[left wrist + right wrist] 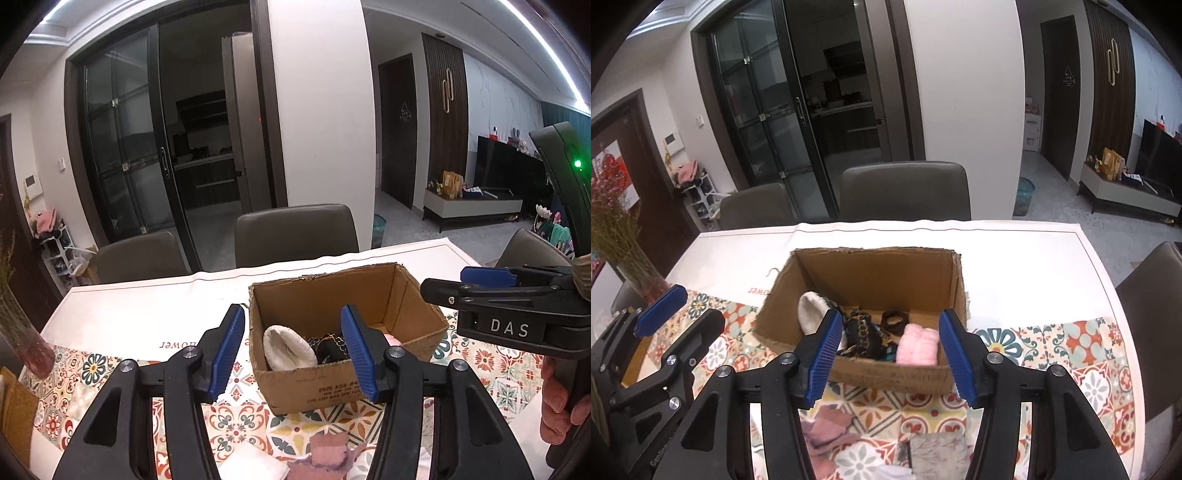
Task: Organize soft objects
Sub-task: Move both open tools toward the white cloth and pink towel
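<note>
An open cardboard box [317, 387] [879, 376] stands on the table. It holds a white sock [286, 349] [810, 314], a black patterned cloth with a chain [864, 334] [332, 347], a brown hair tie [894, 320] and a pink fluffy item [919, 345]. My left gripper [293, 354] is open and empty, above the box's near wall. My right gripper [892, 356] is open and empty, also above the box's near side. A mauve cloth [330, 456] [827, 430] and a white cloth [251, 463] lie on the table in front of the box.
A vase of dried flowers [631, 258] stands at the table's left edge. Grey chairs [905, 192] line the far side and another is at the right [1152, 321]. The patterned tablecloth [1071, 354] covers the near half. A grey cloth [936, 452] lies near the front.
</note>
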A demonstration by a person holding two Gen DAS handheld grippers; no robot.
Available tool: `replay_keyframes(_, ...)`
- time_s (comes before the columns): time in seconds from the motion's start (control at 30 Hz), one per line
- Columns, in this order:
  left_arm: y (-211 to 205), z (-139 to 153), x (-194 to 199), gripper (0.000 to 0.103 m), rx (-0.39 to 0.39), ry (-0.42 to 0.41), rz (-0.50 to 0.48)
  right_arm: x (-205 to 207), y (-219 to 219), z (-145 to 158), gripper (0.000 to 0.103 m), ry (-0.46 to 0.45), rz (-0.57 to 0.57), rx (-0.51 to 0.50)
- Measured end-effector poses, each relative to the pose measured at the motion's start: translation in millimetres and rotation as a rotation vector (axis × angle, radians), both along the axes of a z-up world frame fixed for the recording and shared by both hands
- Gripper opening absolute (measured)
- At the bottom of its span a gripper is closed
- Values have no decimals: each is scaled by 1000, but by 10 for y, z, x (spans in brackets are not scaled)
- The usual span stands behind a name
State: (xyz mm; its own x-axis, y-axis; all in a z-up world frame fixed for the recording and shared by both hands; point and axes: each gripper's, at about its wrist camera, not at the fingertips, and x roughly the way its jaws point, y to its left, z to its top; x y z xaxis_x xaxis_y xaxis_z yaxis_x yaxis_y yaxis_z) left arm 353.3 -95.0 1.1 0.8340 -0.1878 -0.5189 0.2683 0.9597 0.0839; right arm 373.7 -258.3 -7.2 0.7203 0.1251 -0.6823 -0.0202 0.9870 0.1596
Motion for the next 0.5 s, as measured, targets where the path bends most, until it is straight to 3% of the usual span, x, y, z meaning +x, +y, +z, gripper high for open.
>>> replay_keyframes(0.5, 187, 72, -572, 60, 3, -59, 12, -484, 177, -40, 56, -8, 28, 30)
